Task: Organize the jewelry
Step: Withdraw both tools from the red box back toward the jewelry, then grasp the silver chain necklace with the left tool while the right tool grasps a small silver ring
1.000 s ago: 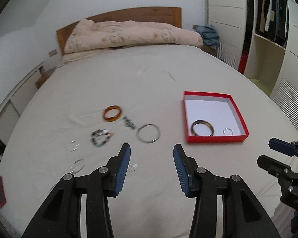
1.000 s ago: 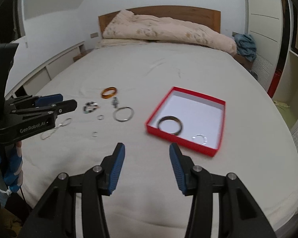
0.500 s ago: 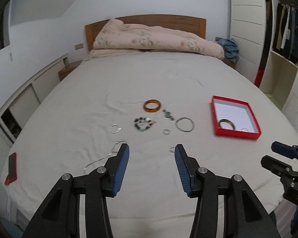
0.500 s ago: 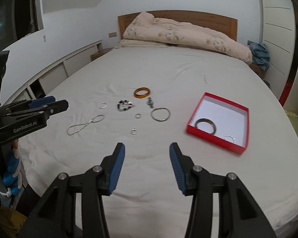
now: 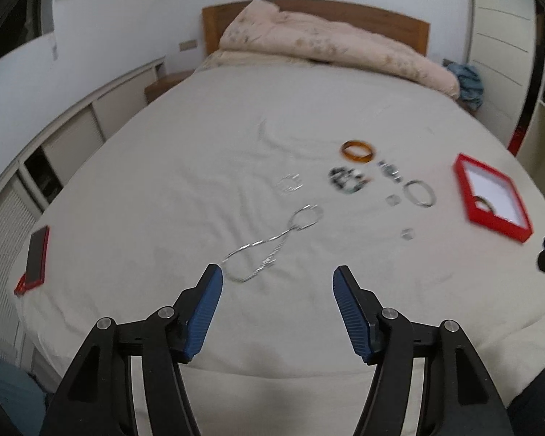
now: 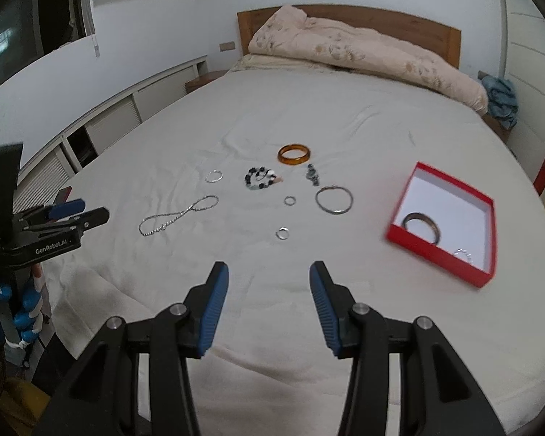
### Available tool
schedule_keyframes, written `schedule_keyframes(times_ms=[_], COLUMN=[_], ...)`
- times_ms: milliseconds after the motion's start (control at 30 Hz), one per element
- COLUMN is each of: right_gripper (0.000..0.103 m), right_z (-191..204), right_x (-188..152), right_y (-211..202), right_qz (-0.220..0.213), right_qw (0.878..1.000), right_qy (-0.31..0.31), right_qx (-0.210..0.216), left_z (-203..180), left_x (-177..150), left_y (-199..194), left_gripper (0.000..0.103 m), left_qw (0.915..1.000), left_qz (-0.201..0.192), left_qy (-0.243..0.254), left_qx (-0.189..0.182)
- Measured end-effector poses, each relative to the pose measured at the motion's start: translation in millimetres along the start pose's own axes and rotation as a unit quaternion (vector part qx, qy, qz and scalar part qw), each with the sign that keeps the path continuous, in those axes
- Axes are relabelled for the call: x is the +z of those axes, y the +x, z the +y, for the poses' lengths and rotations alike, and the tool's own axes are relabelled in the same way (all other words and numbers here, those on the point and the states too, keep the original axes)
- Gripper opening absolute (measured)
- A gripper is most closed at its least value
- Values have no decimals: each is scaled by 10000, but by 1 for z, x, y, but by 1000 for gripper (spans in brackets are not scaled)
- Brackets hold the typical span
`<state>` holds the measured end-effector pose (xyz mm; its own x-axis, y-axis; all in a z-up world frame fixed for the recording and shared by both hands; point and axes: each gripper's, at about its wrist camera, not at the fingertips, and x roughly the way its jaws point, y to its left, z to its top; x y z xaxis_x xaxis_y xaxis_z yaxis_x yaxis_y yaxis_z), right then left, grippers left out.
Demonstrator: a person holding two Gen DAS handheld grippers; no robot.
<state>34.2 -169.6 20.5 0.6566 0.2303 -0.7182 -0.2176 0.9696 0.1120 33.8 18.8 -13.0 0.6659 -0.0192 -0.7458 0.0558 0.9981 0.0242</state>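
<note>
Hovering above the near edge of the bed [image 6: 309,116], the left hand-held gripper [image 5: 277,283] has its blue-padded fingers spread wide with nothing between them. The right hand-held gripper [image 6: 269,279] is also spread and empty, over the near edge of the sheet.

Loose jewelry lies scattered on the sheet. A silver chain necklace [image 6: 178,215] lies crossed over itself in a figure-eight at the left, nearest the left hand-held gripper. Just beyond it is a small silver hoop [image 6: 214,176]. Farther right sits a dark beaded bracelet [image 6: 260,178], with an amber bangle [image 6: 294,154] just beyond it. A small greenish piece [image 6: 313,175] lies right of the beads, and near it a thin silver bangle [image 6: 334,200]. Two small rings lie in the middle: one ring [image 6: 290,200] left of the silver bangle, and a nearer ring [image 6: 282,233].

A red box [image 6: 487,218] with a white inside sits at the right, well apart from the loose pieces. Inside it, toward its near side, lie a dark bangle [image 6: 421,224] and a small silver ring [image 6: 463,254].

At the far left edge of the bed, in the left wrist view, rests a phone in a red case [image 5: 36,252]. A peach quilt [image 6: 363,51] is bunched against the wooden headboard [image 6: 450,38].
</note>
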Motion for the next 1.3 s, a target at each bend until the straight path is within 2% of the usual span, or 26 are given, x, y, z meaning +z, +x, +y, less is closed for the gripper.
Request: schedule_keyframes(times_ms=[133, 267, 467, 700, 933, 1067, 1200, 1267, 1300], right_gripper=[45, 45, 45, 45, 44, 43, 33, 28, 24], right_z=[-3, -6, -11, -21, -29, -29, -23, -22, -23], right_x=[3, 7, 10, 18, 24, 22, 15, 14, 14], right_y=[25, 56, 106, 159, 201, 218, 228, 228, 229], right_qz=[114, 269, 527, 696, 762, 816, 850, 819, 806], right_qw=[9999, 9995, 9983, 9970, 9964, 9960, 9958, 9960, 9961], right_qy=[32, 77, 114, 240, 258, 186, -43, -87, -88], right_qx=[90, 156, 207, 239, 274, 304, 333, 344, 347], left_z=[23, 30, 23, 7, -6, -8, -12, -16, -18], left_x=[-4, 1, 10, 28, 31, 30, 32, 34, 34], left_y=[22, 47, 91, 148, 192, 201, 206, 207, 208], left_gripper=[64, 66, 66, 66, 43, 40, 29, 14, 10], left_qw=[9998, 9997, 9983, 9954, 9912, 9909, 9907, 9901, 9899], left_qz=[144, 187, 350, 477, 737, 727, 742, 770, 781], left_qy=[-133, -104, 249, 672, 912, 914, 901, 907, 918], left_qx=[-20, -148, -398, -484, -612, -664, -704, -739, -746])
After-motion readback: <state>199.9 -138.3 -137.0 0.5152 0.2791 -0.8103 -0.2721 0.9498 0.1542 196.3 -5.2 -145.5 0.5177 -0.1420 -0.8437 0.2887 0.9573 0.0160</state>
